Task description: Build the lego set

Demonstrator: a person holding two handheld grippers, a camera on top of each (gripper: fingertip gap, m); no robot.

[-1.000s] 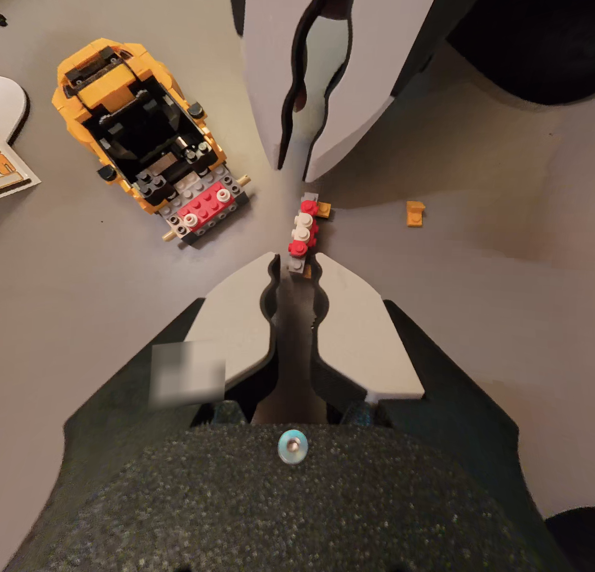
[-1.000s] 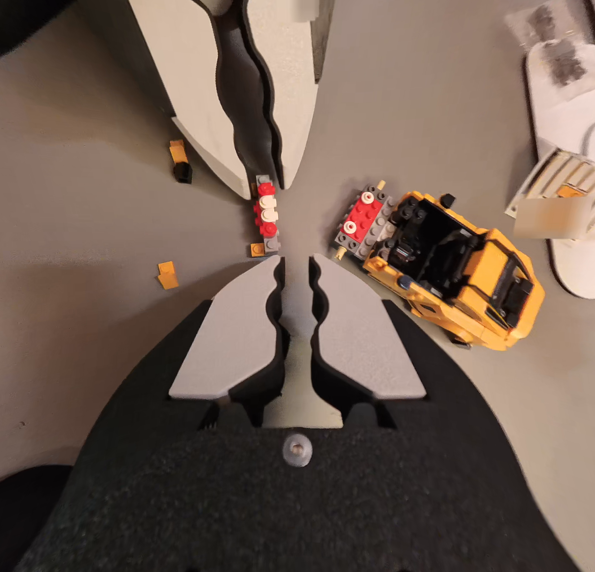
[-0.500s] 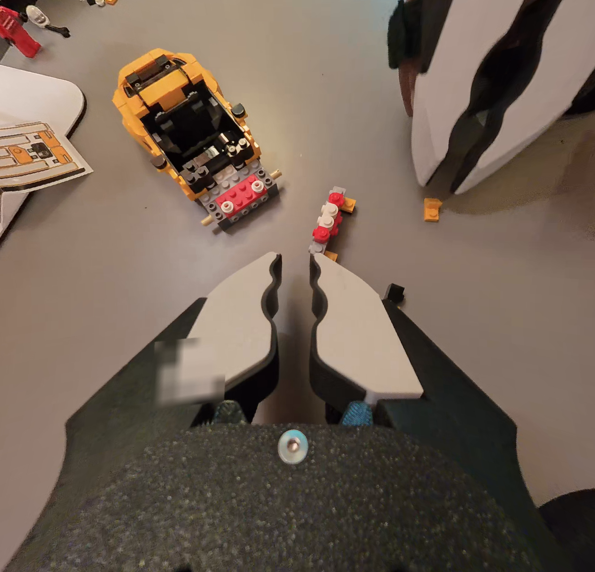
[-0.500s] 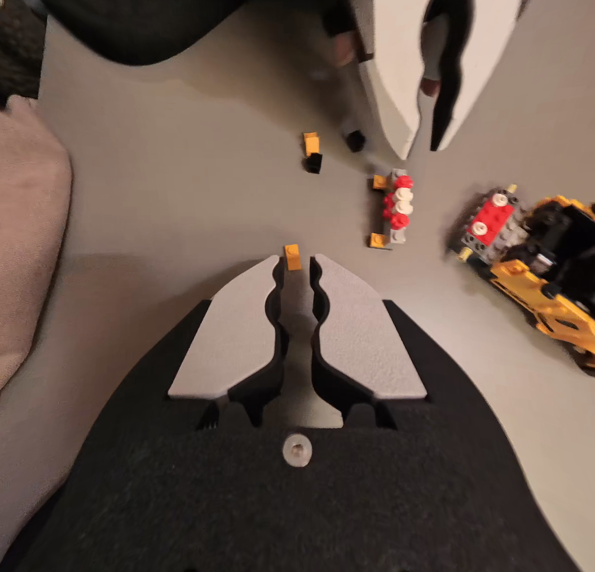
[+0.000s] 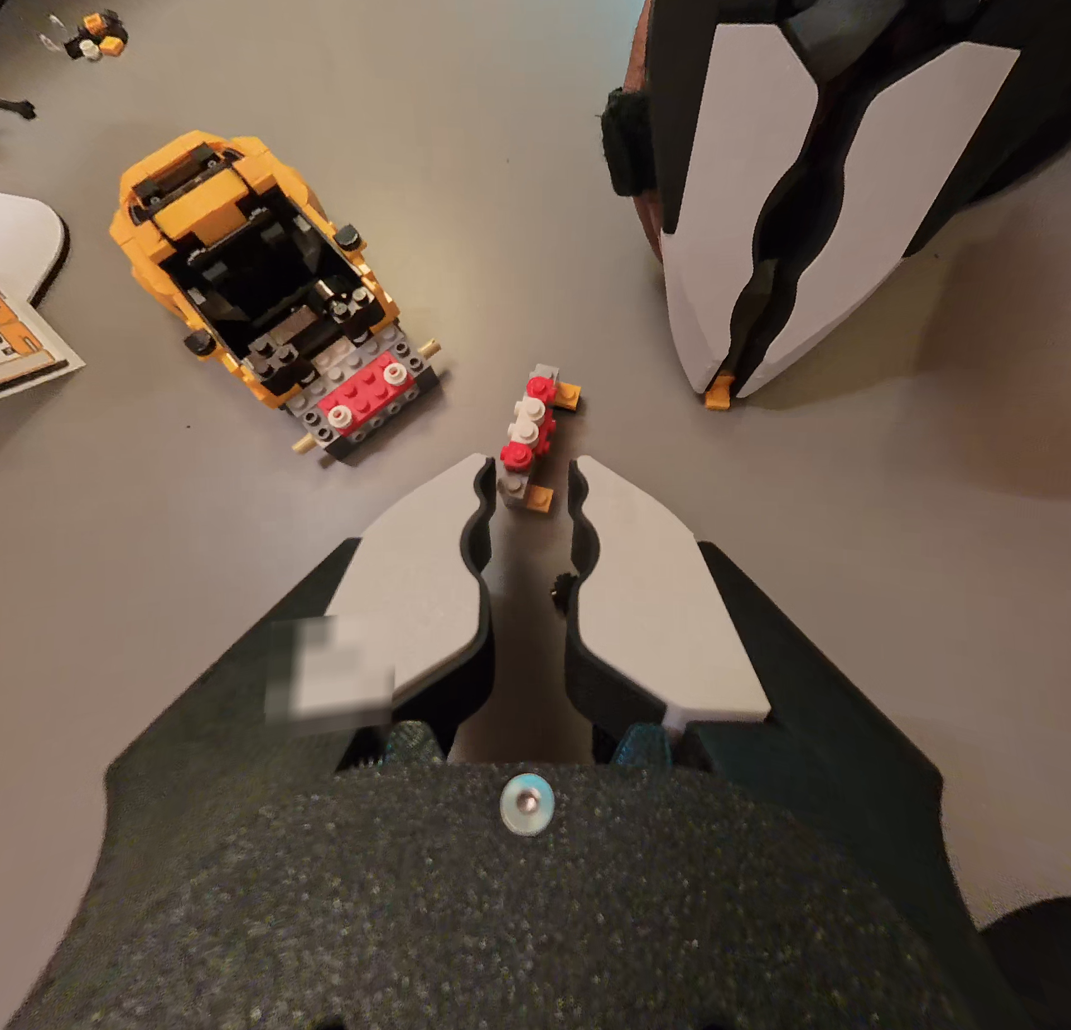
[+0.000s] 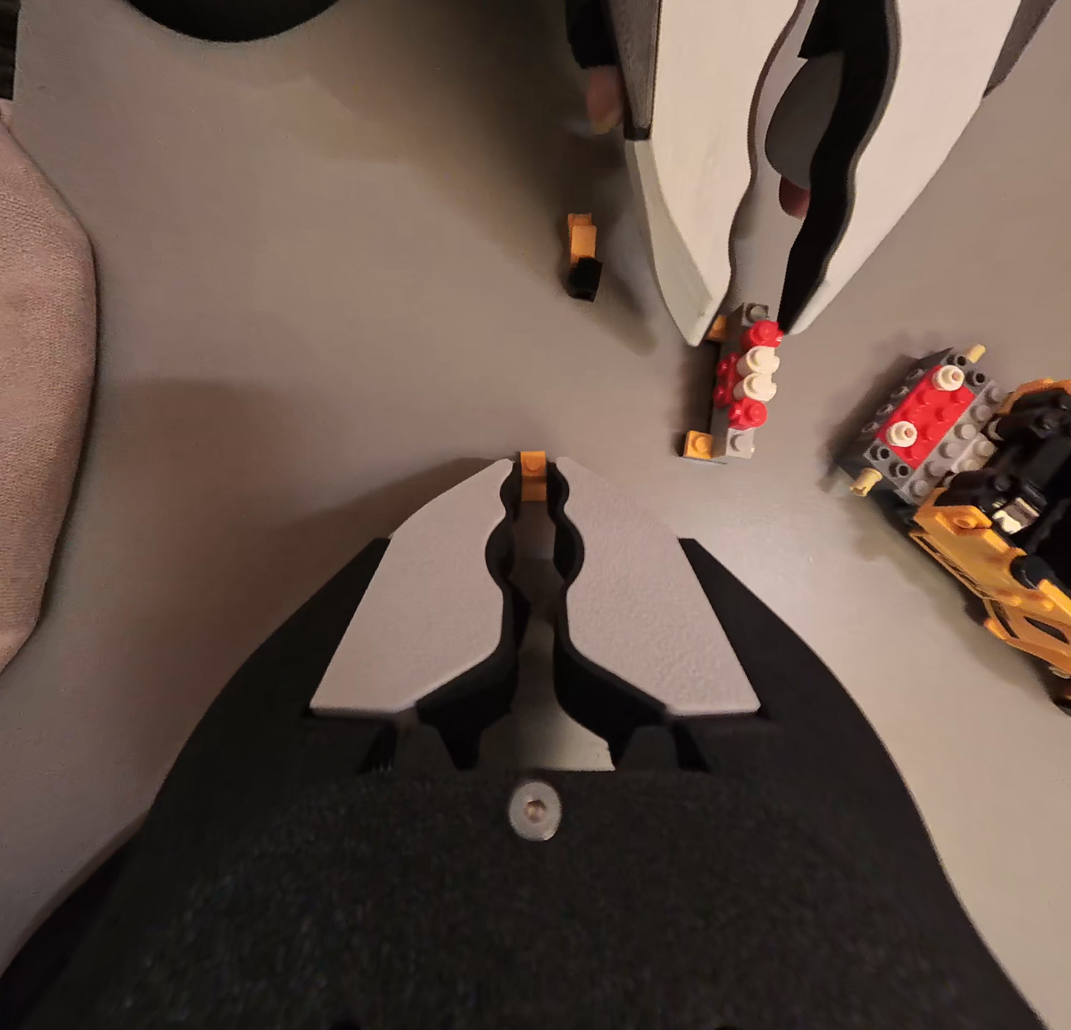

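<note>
Grey tabletop (image 5: 521,133): bears every piece, seen first from the left wrist view.
Landmark: red-and-white brick strip (image 5: 528,430), lying flat mid-table, small orange plates at both ends.
Left gripper (image 5: 530,469): fingers spread, tips either side of the strip's near end, clamping nothing.
Orange car body (image 5: 255,284): left of the strip, well apart, roof off, black interior showing, red plate with two white studs at the end facing the strip.
Right gripper (image 5: 721,388): right of the strip and beyond it, tips nearly together on a small orange piece (image 5: 718,392) at table level.
Loose small parts (image 5: 95,37): far beyond the strip, to the left, past the car.
Paper sheet (image 5: 29,341): far left of the strip, at the picture's edge.

Right wrist view.
Right gripper: (image 6: 533,469) tips pressed onto the small orange piece (image 6: 532,475), left of the strip (image 6: 739,385) and nearer the camera.
Left gripper: (image 6: 747,324) spread, tips over the strip's far end; contact cannot be told.
Orange-and-black piece (image 6: 582,255): left of the strip, farther away, alone on the tabletop (image 6: 290,249).
Car body: (image 6: 985,481) right of the strip, red-plated end toward it, partly cut off by the frame.
Pinkish cushion (image 6: 40,365): far left of the strip, at the edge.
</note>
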